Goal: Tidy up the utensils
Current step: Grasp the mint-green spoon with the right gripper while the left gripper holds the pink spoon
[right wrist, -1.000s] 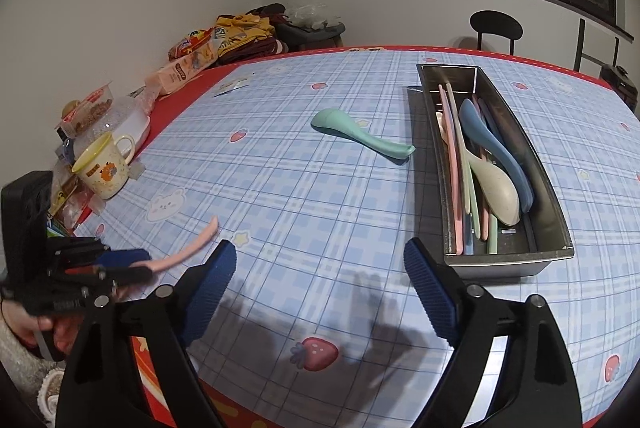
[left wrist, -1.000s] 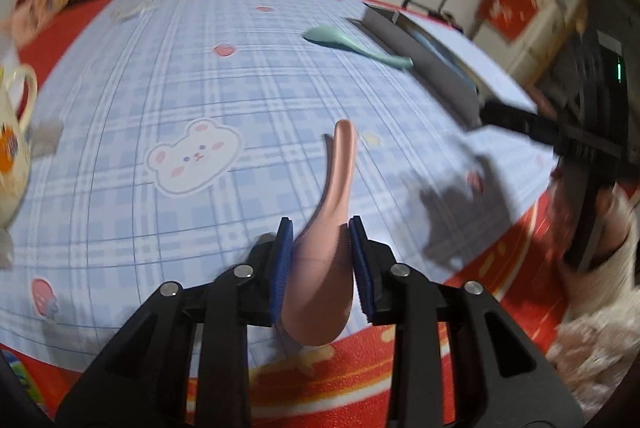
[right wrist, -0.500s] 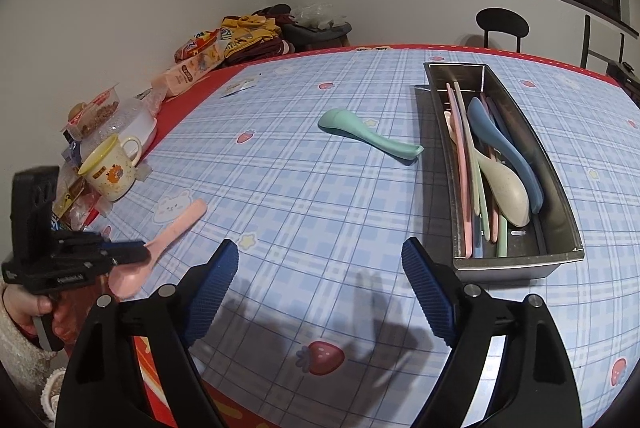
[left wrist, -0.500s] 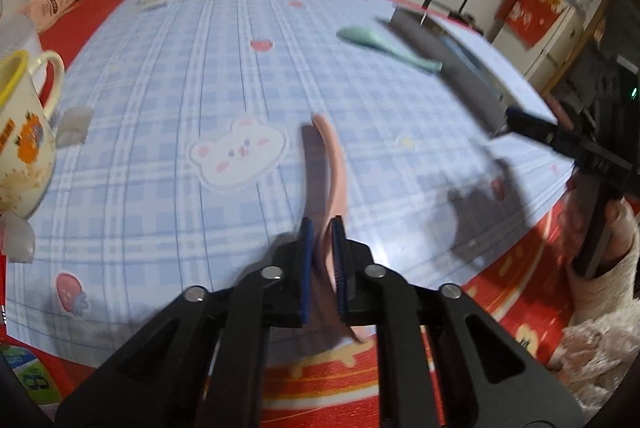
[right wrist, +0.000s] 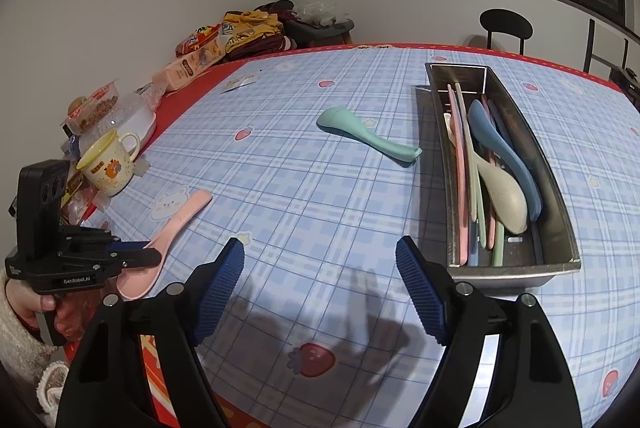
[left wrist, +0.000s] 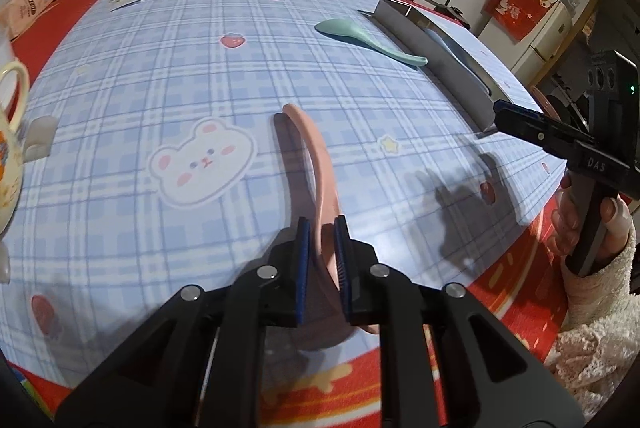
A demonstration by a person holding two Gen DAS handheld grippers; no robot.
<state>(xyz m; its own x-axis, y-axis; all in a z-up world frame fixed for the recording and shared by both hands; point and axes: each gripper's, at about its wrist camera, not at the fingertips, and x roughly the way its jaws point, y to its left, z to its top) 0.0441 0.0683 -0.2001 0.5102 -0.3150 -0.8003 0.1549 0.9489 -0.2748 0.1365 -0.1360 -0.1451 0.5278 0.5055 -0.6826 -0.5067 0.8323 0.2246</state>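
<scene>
Your left claw (left wrist: 322, 252) is pinched narrow on the pink spoon (left wrist: 316, 164), its blue pads gripping the neck where the handle meets the bowl; the handle runs forward and away from the claw over the checked cloth of the bench (left wrist: 160, 68), and the bowl sits back under the fingers, near the bench's red edge. Whether the spoon is lifted clear of the cloth is hard to judge from here. Your right claw (right wrist: 320, 288) stands wide with nothing between its pads, though its jaws have just been closing a little; it hangs above bare cloth. Ahead of it and to its right lies the metal tray (right wrist: 560, 228), already holding several spoons and long utensils laid lengthwise. The green spoon (right wrist: 364, 134) lies bowl-down straight ahead of the right claw, just left of the tray and apart from it. A yellow mug (right wrist: 108, 164) stands far off to its left.
</scene>
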